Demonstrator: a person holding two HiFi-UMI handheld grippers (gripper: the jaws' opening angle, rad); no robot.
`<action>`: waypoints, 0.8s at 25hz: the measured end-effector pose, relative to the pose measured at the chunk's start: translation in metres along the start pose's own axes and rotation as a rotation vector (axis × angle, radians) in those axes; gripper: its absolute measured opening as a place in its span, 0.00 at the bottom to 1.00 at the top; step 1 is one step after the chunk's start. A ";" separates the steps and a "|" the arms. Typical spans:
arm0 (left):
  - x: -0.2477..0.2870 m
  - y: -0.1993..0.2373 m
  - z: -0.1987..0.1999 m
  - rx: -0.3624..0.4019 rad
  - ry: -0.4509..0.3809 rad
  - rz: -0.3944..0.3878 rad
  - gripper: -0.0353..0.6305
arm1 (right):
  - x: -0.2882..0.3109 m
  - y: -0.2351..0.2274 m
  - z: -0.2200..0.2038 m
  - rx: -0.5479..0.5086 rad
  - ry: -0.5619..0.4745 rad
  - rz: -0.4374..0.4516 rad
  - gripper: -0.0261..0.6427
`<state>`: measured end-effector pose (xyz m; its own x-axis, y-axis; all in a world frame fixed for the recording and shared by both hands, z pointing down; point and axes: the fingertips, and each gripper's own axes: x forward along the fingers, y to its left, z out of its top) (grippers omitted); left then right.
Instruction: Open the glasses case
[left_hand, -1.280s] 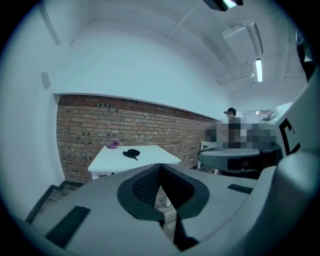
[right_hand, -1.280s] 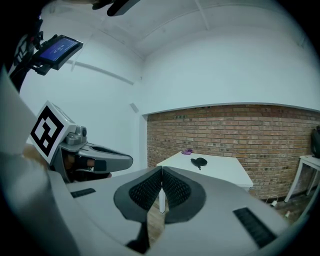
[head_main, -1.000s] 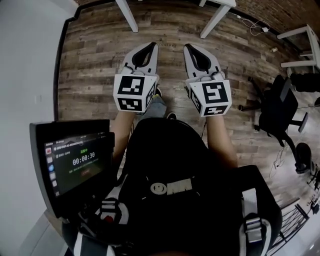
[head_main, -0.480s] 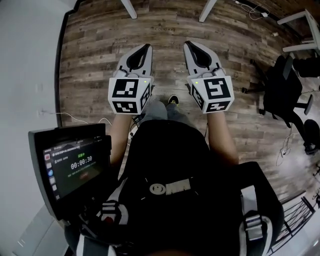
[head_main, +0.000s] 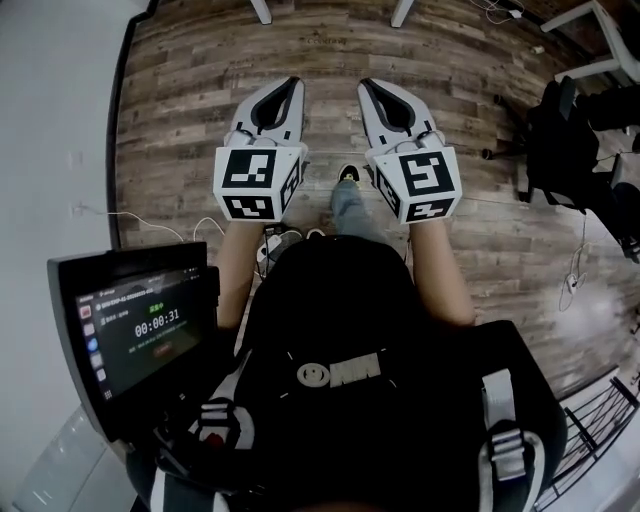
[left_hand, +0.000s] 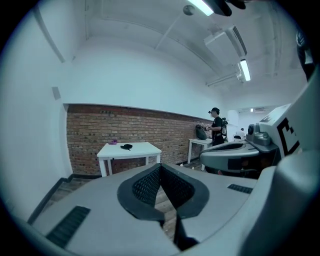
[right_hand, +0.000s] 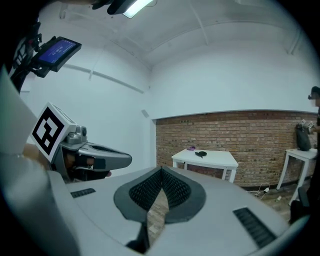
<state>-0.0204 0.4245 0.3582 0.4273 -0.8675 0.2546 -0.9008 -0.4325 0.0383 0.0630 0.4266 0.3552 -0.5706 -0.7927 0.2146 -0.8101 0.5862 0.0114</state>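
The left gripper (left_hand: 160, 166) has its jaws closed together with nothing between them. The right gripper (right_hand: 161, 171) is closed and empty too. The person holds the 2 side by side, slightly apart, above the wood floor (head_main: 190, 110). Well ahead of both stands a white table (left_hand: 145, 150) against a brick wall (left_hand: 125, 125). On its top lies a small dark object (left_hand: 126, 146), apparently the glasses case though too small to be sure, with a purple item (left_hand: 113, 142) just beside it.
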 end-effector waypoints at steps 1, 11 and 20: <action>-0.015 -0.003 -0.005 -0.003 0.000 0.001 0.06 | -0.011 0.011 -0.004 -0.004 0.005 -0.002 0.05; -0.128 -0.039 -0.046 -0.042 0.025 0.008 0.06 | -0.100 0.091 -0.028 0.003 0.045 0.011 0.05; -0.178 -0.109 -0.051 -0.035 0.001 0.007 0.06 | -0.179 0.119 -0.039 -0.027 0.026 0.042 0.05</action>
<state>-0.0027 0.6385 0.3578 0.4213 -0.8699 0.2563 -0.9058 -0.4179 0.0703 0.0739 0.6451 0.3566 -0.5998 -0.7630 0.2410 -0.7815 0.6232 0.0282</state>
